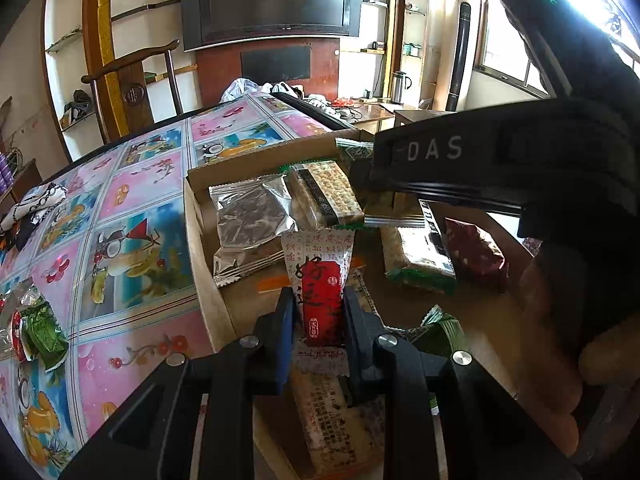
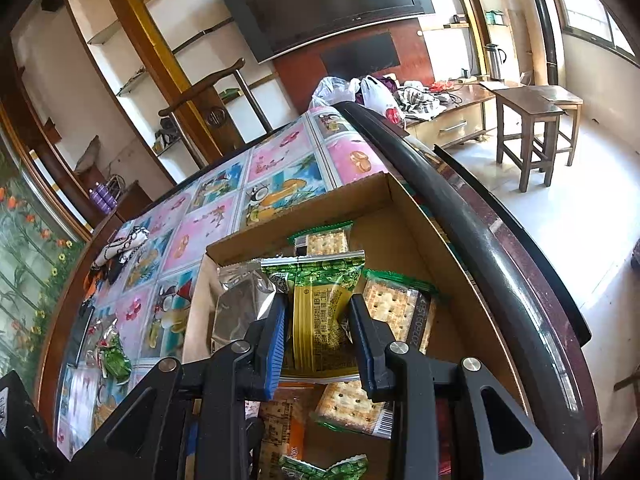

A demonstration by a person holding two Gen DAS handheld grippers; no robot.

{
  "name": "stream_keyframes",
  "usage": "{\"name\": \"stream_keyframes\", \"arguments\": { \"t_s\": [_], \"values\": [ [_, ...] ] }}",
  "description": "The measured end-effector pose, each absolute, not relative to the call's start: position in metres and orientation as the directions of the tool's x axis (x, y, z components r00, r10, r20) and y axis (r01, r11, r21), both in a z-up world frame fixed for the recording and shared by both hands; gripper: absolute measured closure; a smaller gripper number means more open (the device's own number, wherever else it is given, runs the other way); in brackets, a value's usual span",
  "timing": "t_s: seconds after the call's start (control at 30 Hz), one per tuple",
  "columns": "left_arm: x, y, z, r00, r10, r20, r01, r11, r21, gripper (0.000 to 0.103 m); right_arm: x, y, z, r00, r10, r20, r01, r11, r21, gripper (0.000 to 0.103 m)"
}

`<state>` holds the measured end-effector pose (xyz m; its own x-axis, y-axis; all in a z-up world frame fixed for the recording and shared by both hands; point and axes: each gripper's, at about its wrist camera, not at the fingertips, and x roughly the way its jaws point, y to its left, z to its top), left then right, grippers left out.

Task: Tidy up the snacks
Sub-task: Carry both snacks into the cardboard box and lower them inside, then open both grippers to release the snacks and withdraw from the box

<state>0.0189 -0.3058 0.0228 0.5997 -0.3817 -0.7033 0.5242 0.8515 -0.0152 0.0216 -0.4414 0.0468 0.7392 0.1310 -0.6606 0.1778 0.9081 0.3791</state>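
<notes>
Over the shallow brown cardboard box (image 2: 404,216) on the glossy patterned tabletop (image 1: 132,216), the left gripper (image 1: 316,312) pinches a crinkly red-and-white snack packet (image 1: 320,300) while the right gripper (image 2: 320,328) pinches a shiny green-and-yellow wrapper (image 2: 320,312).

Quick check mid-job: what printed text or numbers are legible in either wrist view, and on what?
"DAS": white letters on the right gripper's black body.
"20260315": partly legible digits, black strip of the cracker packet.
Red-and-white snack packet in the left gripper: large characters, unreadable to me.
Green-and-yellow snack packet: print too small.
</notes>
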Motion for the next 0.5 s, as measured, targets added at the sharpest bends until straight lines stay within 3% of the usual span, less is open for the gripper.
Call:
{"name": "stream_keyframes", "arguments": {
  "t_s": [0.5],
  "values": [
    [0.0200,-0.3049,0.0226,0.597,-0.386,-0.704,0.522,0.853,-0.025,0.080,0.0266,-0.4389,0.0440,0.712,0.113,-0.693,0.193,0.917,0.349,0.071]
  ]
}}
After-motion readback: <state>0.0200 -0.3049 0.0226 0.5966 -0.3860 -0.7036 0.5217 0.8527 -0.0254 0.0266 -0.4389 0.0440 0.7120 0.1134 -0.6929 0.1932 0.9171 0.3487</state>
